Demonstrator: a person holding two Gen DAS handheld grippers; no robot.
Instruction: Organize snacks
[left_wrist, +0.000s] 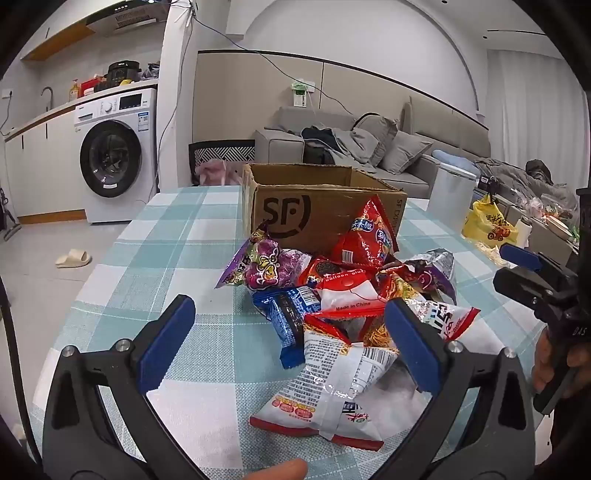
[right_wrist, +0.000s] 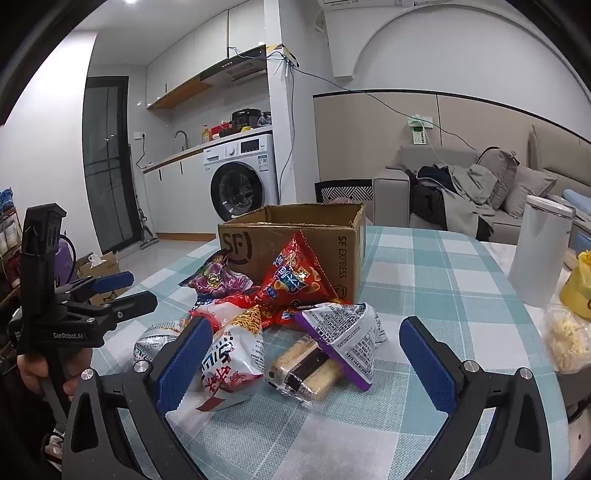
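task judged barely begun. snack pile (left_wrist: 332, 295) heaped on checked tablecloth (left_wrist: 166, 240), just in front of cardboard box (left_wrist: 314, 206); box interior hidden. left gripper (left_wrist: 290, 339) and right gripper (right_wrist: 306, 362) held wide open, nothing gripped. all packets left to be sorted.

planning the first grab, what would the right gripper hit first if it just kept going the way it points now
Probably the clear-wrapped wafer pack, lying between the open jaws of the right gripper, with the purple-edged packet just behind. Depth is unclear.

Even, bright indoor lighting from above; shadows soft. Glare on the snack wrappers (left_wrist: 332, 384). Strong fisheye curvature, dark vignetted corners; focus sharp.
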